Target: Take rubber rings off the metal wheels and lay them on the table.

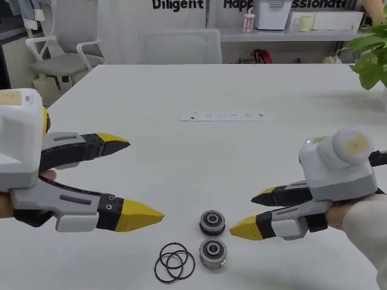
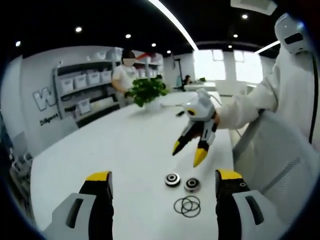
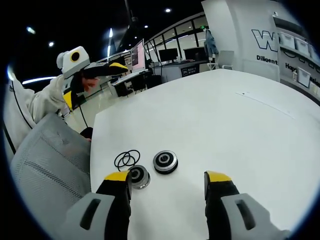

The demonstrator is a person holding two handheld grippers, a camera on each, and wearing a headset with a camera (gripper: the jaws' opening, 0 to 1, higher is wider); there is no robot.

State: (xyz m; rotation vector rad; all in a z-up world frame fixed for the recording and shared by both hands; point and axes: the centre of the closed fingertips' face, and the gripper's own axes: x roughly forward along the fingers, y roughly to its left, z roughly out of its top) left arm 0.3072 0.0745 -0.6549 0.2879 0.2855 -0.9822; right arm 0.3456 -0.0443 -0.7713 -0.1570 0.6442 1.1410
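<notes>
Two small metal wheels lie flat on the white table (image 1: 193, 151): the far wheel (image 1: 212, 222) (image 2: 172, 179) (image 3: 165, 161) and the near wheel (image 1: 213, 252) (image 2: 191, 184) (image 3: 138, 176). A pile of loose black rubber rings (image 1: 174, 262) (image 2: 187, 205) (image 3: 127, 159) lies left of the near wheel. My left gripper (image 1: 136, 181) (image 2: 162, 181) is open, held above the table left of the wheels. My right gripper (image 1: 257, 212) (image 3: 167, 179) is open, its lower tip close to the right of the far wheel. Nothing is between either pair of jaws.
A white power strip (image 1: 225, 116) lies across the table's middle. A potted plant (image 1: 370, 57) stands at the far right edge. Office chairs (image 1: 60, 54) and a counter with a bottle (image 1: 248, 21) are behind the table. A mesh chair (image 3: 45, 170) sits by the near edge.
</notes>
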